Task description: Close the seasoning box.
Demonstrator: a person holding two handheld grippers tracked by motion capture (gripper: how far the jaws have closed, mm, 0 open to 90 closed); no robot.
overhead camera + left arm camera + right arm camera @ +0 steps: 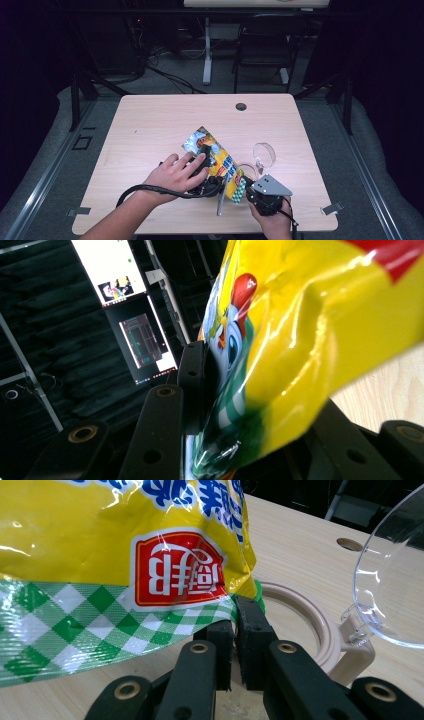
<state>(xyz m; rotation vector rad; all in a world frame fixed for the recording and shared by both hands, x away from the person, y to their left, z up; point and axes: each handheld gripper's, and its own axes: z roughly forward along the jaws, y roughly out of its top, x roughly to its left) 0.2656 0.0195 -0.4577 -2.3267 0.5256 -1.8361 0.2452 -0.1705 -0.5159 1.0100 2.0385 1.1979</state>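
Mid-step on getting the glossy yellow plastic snack bag (216, 161) open, held up over the light wooden table (150, 135) just left of the clear round lidded jar (260, 160), so next probably a careful pull apart at the sealed edge without crushing what's inside. Left gripper (250, 420) clamped around the bag's puffy body, pads quite wide apart and pressing into the film from both sides. Right gripper (235, 630) nearly closed, pinching the green-and-white checked corner seam tight, right beside that jar's beige ring base.
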